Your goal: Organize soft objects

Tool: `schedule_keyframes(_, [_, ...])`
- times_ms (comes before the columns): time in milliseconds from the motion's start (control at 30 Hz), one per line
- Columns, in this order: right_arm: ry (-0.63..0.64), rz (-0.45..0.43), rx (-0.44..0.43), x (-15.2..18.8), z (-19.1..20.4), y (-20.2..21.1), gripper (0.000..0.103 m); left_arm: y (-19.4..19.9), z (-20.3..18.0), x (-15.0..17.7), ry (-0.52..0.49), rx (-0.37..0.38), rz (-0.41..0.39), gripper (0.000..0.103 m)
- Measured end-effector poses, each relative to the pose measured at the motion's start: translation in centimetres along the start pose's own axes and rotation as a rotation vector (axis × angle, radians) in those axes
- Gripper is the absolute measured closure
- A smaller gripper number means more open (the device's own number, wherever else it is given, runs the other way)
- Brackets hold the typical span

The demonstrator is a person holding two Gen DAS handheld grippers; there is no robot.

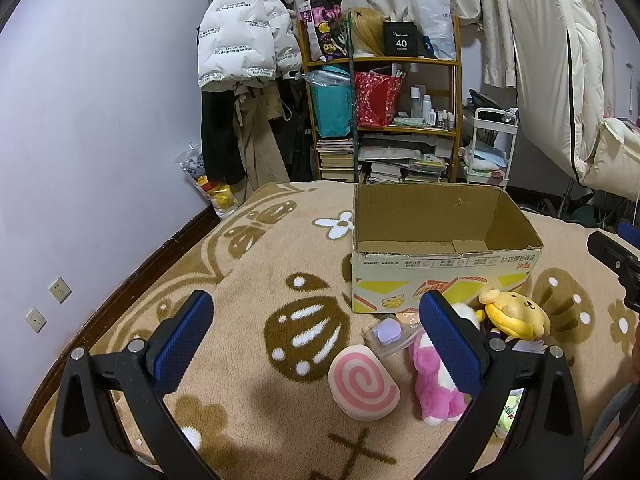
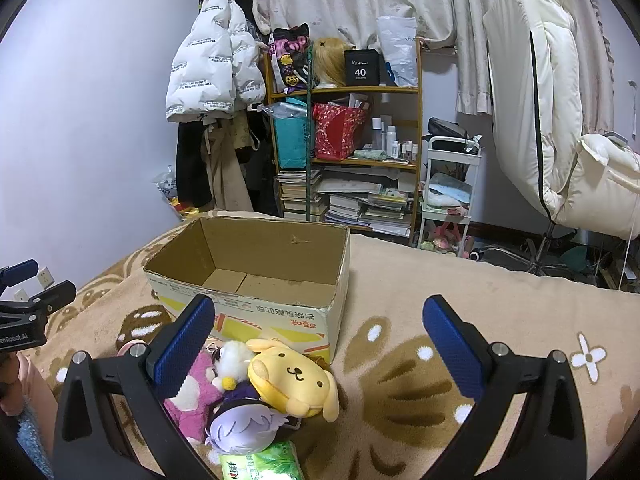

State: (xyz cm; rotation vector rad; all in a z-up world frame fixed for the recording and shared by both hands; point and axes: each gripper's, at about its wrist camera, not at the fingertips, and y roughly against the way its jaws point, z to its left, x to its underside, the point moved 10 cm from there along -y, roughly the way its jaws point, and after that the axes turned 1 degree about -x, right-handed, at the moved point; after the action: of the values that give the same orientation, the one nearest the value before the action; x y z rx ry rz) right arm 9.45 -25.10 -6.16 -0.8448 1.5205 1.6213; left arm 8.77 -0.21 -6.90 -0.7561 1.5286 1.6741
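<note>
Cardboard box (image 1: 440, 276), open-topped and empty, standing on the patterned fleece blanket (image 1: 256, 248) ahead of both tools; the soft objects lie in a loose heap just in front of its near wall. Left hand-held gripper (image 1: 316, 340): released, blue pads wide apart, nothing between them. A pink-swirl cushion (image 1: 363, 385) lies below and between its fingers, a pink plush (image 1: 434, 388) is partly hidden behind its right finger, and a flat clear packet with a lilac piece (image 1: 390, 334) lies just beyond. Right hand-held gripper (image 2: 318, 342): likewise released and empty. The yellow dog plush (image 2: 294, 380) lies between its fingers toward the left one, resting against a purple-haired doll (image 2: 244, 428) and a small white plush (image 2: 234, 356); a green tissue pack (image 2: 264, 466) lies nearest the camera.

Risks, as judged from this arrangement:
- The toys touch and overlap, so closing on the yellow dog may catch the doll or white plush as well, dragging or dropping a second item short of the box.
- Plush compresses and slips; a pinch on an ear or limb could let the body swing free during the lift.
- The heap sits close against the box wall, so a low carry could strike the rim and push the light box along the blanket.
- Both tools aim at one small heap and could collide.
- The smooth packet may slide out of the pads.
</note>
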Motion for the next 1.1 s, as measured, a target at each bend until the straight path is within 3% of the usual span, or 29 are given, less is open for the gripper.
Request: schedule_keyframes(1100, [0.001,0.006,-0.01,0.4,1.6,-0.2,0.0,-0.5,0.2,1.0,-0.008,-0.001,0.01,0.001])
